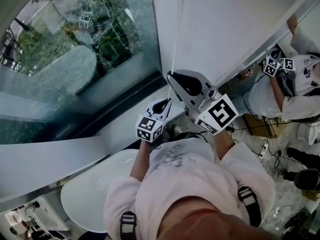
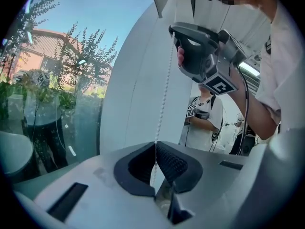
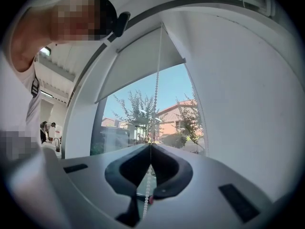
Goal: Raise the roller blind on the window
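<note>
Window (image 1: 60,74) behind; bead chain (image 2: 164,99) runs vert.; right tool (image 3: 151,144) pinches it above left tool (image 2: 155,143), also pinching.

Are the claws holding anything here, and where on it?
Both pinch the bead chain between their tips: the right claw higher up, the left claw lower on the same strand.

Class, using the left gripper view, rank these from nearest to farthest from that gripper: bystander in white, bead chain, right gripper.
1. bead chain, gripped at bottom centre.
2. right gripper, higher up the chain.
3. bystander in white, background, right of centre.
</note>
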`<state>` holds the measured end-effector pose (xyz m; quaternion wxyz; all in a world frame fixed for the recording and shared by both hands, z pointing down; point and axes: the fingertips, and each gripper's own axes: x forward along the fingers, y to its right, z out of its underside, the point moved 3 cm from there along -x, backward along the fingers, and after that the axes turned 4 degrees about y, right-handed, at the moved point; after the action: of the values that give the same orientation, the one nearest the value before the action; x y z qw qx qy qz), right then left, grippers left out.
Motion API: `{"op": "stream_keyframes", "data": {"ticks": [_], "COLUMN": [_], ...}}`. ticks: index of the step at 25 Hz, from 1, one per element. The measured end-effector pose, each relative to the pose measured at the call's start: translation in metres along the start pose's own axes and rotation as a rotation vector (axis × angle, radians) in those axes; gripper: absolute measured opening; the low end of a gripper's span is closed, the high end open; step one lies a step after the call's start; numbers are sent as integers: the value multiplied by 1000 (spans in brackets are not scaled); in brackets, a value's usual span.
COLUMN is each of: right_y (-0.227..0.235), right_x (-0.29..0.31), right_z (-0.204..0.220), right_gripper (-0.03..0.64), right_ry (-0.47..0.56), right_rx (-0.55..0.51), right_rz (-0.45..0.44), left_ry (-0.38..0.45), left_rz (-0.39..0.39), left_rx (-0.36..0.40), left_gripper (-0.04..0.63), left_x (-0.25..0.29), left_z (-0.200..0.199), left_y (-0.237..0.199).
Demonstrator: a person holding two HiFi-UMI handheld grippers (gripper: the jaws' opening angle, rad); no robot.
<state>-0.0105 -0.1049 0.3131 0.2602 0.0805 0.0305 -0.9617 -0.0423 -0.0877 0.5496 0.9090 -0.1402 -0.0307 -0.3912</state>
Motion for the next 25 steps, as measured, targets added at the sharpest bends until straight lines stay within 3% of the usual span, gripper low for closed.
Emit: {"op": "stream_keyframes", "data": {"ticks": [25], "right_y": [1], "right_x": [-12], "right_z": [82], "right_gripper": [61], "right_ry": [-129], "right_rx": [26], "right_rz": [25], "left_ry": [-156], "left_rz": [-8], "left_rx": [-69], "left_gripper": [12], "left_x": [17], "left_z": [81], "left_y": [-15]}}
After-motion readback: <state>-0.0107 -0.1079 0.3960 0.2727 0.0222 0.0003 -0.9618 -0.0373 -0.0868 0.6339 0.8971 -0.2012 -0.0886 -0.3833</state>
